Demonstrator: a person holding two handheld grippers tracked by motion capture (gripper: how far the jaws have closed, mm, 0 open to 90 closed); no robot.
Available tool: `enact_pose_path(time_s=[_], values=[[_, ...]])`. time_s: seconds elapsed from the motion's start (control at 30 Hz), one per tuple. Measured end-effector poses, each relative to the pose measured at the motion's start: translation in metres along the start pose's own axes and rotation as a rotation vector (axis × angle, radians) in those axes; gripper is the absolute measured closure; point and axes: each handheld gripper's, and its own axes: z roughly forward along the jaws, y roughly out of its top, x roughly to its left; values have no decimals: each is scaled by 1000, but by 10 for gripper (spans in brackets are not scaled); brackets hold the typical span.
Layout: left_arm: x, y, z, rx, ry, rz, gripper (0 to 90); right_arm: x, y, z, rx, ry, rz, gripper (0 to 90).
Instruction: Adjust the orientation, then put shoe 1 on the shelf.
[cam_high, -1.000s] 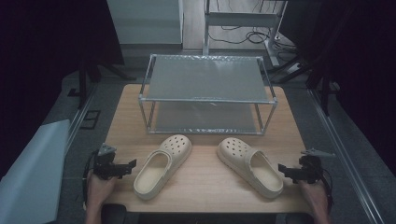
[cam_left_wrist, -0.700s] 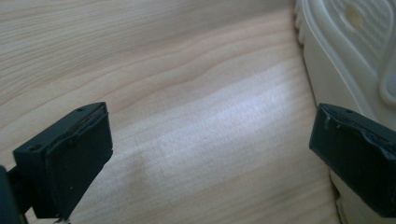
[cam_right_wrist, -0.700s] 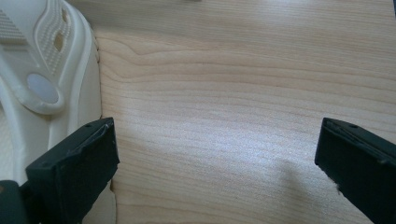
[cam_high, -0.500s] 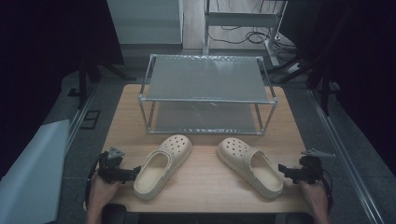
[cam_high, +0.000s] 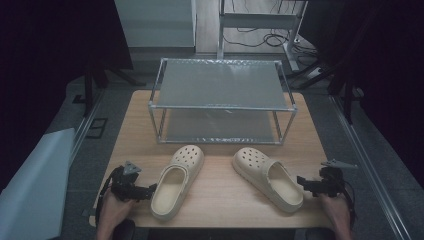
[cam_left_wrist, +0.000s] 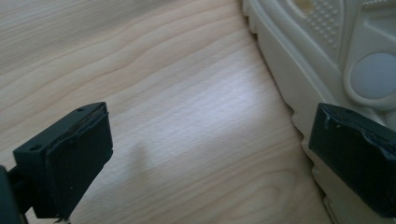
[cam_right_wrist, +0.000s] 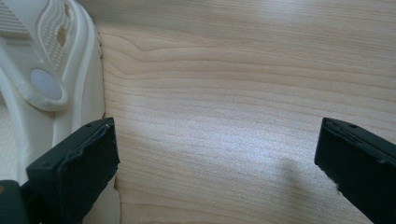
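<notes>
Two cream clogs lie on the wooden table (cam_high: 220, 172), toes toward the rack. The left clog (cam_high: 177, 180) slants toward the near left; my left gripper (cam_high: 150, 190) is open right beside its heel. In the left gripper view that clog's side (cam_left_wrist: 299, 74) runs past the right jaw, and bare wood lies between the jaws of the left gripper (cam_left_wrist: 210, 163). The right clog (cam_high: 267, 178) slants toward the near right; my right gripper (cam_high: 301, 181) is open next to its heel. In the right gripper view the clog's strap rivet (cam_right_wrist: 45, 84) sits above the left jaw of the right gripper (cam_right_wrist: 219, 163).
A two-tier metal rack (cam_high: 222, 100) with mesh shelves stands at the back of the table, both shelves bare. Dark floor, a rail (cam_high: 365, 165) and cables surround the table. A pale sheet (cam_high: 30, 190) lies off the left side.
My left gripper has moved right along the front edge, closer to the left clog's heel. The right gripper and both clogs stay where they were.
</notes>
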Motion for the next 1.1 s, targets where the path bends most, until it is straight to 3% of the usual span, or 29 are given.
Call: enact_pose_path(time_s=[0.6, 0.9, 1.1], values=[[-28, 2, 3, 16, -55, 31, 0, 1, 0, 1, 2, 1, -8, 0], [-28, 5, -2, 21, -20, 27, 0, -1, 0, 0, 3, 2, -5, 0], [-23, 7, -10, -11, -36, -12, 0, -3, 1, -1, 11, -9, -1, 0]])
